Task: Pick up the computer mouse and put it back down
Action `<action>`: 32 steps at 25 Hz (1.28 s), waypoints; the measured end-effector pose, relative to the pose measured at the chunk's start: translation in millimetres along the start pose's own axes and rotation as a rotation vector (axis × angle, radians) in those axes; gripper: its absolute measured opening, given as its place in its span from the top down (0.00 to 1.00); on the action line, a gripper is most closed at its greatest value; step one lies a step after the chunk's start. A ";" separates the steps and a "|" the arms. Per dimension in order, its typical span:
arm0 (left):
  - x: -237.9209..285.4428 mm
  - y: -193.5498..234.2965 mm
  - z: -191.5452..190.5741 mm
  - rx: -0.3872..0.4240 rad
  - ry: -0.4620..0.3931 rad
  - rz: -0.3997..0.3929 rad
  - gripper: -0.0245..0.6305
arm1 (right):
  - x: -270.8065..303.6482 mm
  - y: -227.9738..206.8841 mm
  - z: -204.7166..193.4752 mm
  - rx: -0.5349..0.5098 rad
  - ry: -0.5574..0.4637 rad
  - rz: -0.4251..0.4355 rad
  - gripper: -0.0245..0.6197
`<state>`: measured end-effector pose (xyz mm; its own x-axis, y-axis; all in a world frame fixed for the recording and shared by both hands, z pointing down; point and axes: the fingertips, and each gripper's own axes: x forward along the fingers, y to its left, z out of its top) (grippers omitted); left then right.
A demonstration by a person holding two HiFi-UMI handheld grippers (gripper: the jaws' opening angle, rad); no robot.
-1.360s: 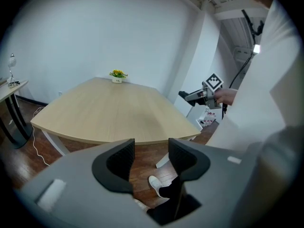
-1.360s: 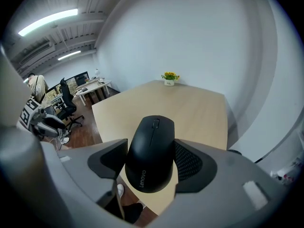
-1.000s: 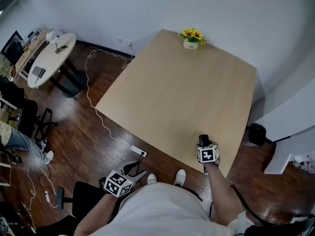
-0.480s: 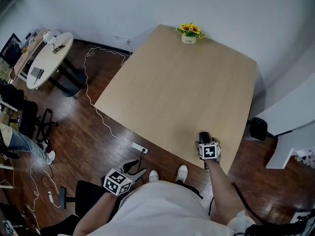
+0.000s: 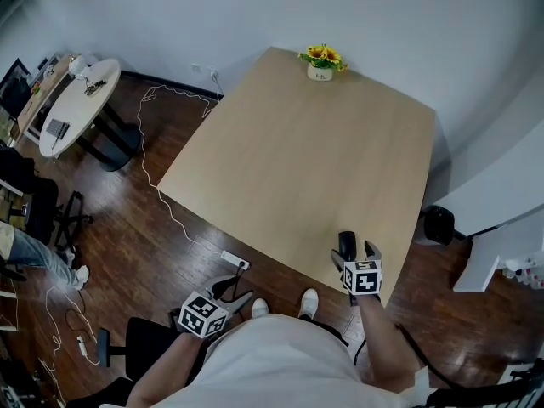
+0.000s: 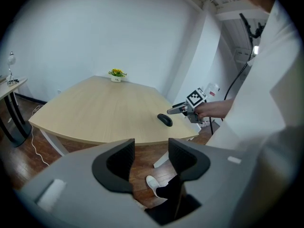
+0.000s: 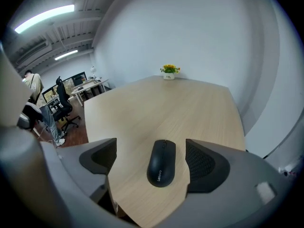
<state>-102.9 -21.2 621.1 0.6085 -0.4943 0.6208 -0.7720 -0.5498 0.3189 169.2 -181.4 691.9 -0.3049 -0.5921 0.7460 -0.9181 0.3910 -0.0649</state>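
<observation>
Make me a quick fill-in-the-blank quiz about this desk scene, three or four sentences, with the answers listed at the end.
1. The black computer mouse lies on the wooden ____.
2. The pot at the far edge holds yellow ____.
3. The left gripper is open, and between its jaws it holds ____.
4. The print on the mouse reads ____.

Missing words: table; flowers; nothing; Lenovo.

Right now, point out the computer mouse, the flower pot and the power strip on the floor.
computer mouse [image 7: 161,163]: right gripper view, middle of its black top shell.
flower pot [image 5: 320,74]: head view, front of the white pot.
power strip [image 5: 237,261]: head view, middle of the white bar.
</observation>
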 end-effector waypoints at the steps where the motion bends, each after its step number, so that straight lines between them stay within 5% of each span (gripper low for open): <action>1: -0.2 -0.3 2.5 0.005 -0.006 -0.005 0.65 | -20.7 6.1 9.3 0.006 -0.034 0.013 0.25; 13: -6.5 -15.6 36.7 0.078 -0.069 -0.073 0.65 | -221.4 70.2 42.3 -0.023 -0.195 0.130 0.11; 32: -27.4 -28.7 25.8 0.114 -0.087 -0.128 0.65 | -254.9 111.2 32.5 0.011 -0.229 0.125 0.06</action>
<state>-92.7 -9.3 576.5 0.7177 -0.4693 0.5145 -0.6646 -0.6822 0.3048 136.6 -9.8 473.0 -0.4641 -0.6845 0.5622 -0.8721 0.4641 -0.1549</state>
